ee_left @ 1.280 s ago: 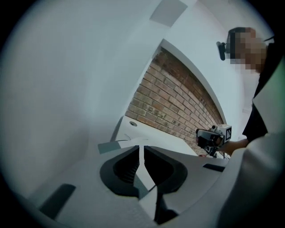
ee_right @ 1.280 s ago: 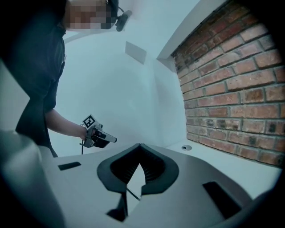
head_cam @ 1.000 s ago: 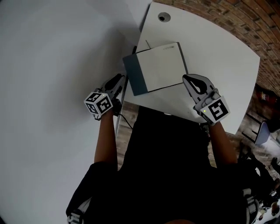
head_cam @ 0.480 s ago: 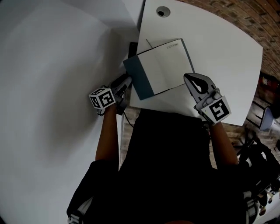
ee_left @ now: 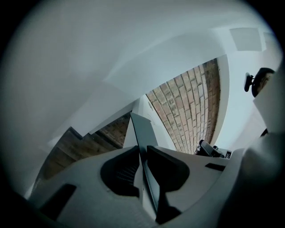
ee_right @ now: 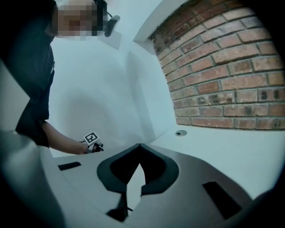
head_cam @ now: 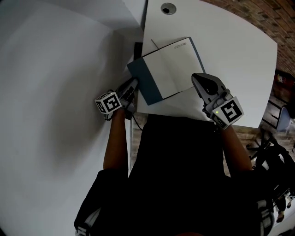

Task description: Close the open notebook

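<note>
The open notebook (head_cam: 174, 67) lies on the white table (head_cam: 230, 50), white pages up, its blue left cover (head_cam: 144, 84) hanging over the table's left edge. My left gripper (head_cam: 132, 88) is at that cover's outer edge. In the left gripper view the thin cover (ee_left: 141, 131) runs edge-on between the jaws, which are closing on it (ee_left: 142, 153). My right gripper (head_cam: 197, 77) rests at the notebook's near right corner. Its tips meet (ee_right: 140, 149), with nothing clearly between them.
A round cable hole (head_cam: 168, 8) sits at the table's far end. A brick wall (head_cam: 258, 16) runs beyond the table. A dark object (head_cam: 137, 48) shows under the notebook's left side. Wooden floor and chair parts (head_cam: 276, 124) lie to the right.
My left gripper has dropped and moved in onto the blue cover's edge. The right gripper has sunk slightly and stays by the notebook's near right corner.
</note>
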A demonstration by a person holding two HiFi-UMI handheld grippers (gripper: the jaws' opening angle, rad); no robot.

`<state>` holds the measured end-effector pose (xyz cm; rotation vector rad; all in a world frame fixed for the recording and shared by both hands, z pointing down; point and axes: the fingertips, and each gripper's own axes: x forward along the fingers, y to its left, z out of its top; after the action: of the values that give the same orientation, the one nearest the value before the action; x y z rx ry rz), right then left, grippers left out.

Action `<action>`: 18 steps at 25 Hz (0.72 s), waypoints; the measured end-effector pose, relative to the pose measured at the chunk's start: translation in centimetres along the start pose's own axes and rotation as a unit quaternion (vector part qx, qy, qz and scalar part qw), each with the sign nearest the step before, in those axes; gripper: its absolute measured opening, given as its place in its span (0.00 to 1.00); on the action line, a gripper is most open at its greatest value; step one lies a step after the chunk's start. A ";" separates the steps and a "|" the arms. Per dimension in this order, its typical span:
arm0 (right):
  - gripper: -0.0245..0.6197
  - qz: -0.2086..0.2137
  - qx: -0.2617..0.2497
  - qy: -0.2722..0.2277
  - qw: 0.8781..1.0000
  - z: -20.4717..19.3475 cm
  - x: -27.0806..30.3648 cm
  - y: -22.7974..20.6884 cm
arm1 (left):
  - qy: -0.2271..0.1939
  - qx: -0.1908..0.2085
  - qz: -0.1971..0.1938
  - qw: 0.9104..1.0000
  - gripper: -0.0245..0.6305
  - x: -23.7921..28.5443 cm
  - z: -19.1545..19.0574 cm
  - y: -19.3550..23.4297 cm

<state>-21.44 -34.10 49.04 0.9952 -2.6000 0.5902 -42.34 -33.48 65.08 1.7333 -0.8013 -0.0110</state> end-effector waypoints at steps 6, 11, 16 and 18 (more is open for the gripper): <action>0.04 -0.017 0.007 -0.030 0.999 0.9 -1.1 -1.5 | -0.029 0.014 -0.006 0.999 0.09 -0.8 0.7 -1.1; 0.04 -0.053 0.003 -0.068 0.996 2.5 -3.2 -3.7 | -0.045 0.022 -0.022 0.999 0.07 -1.2 1.3 -3.6; 0.04 -0.068 -0.025 -0.079 0.994 3.7 -5.6 -5.9 | -0.048 0.050 -0.034 0.997 0.07 -1.3 2.3 -7.2; 0.04 -0.077 -0.022 -0.092 0.992 4.3 -6.7 -6.7 | -0.045 0.066 -0.041 0.996 0.08 -1.3 2.7 -8.8</action>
<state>-12.55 -36.84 44.35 1.2782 -2.6469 0.4192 -40.01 -34.28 56.08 1.8999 -0.8116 -0.0937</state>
